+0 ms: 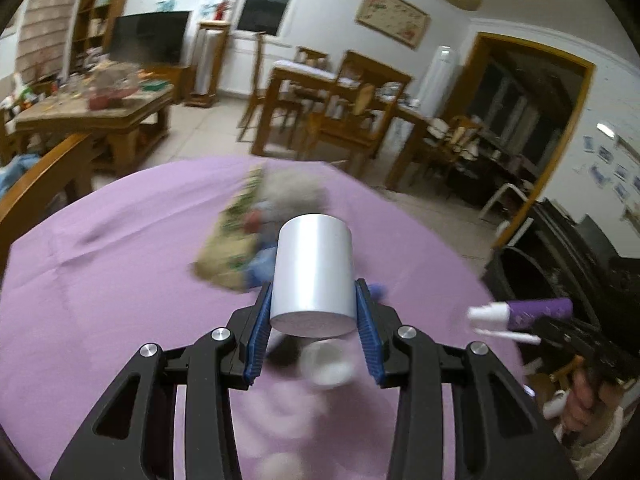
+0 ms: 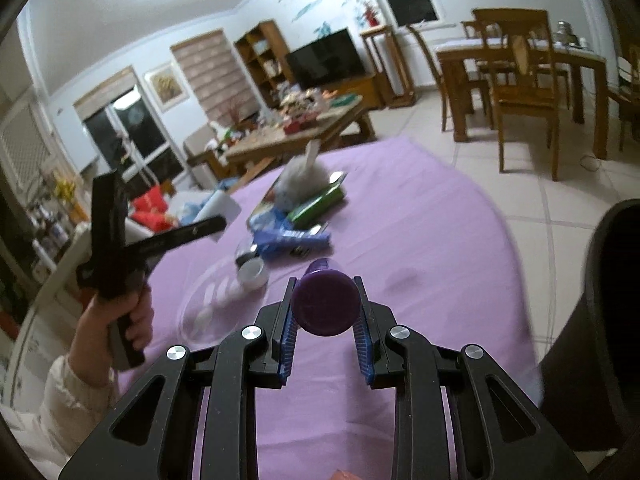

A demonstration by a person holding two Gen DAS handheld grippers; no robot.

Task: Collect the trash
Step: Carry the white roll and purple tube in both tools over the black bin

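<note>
Item: my left gripper (image 1: 316,312) clenched on a silver cylinder (image 1: 314,276). Item: my right gripper (image 2: 325,308) clenched on a purple bottle (image 2: 325,306). Remaining trash pile (image 2: 298,208) far on the purple tablecloth (image 2: 420,240).

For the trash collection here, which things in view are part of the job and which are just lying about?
Part of the job:
- silver can, gripped by the left gripper
- purple bottle, gripped by the right gripper
- wrapper pile on the purple tablecloth
- white cup
- dark bin

Lying about:
- dining chairs
- cluttered coffee table
- television
</note>
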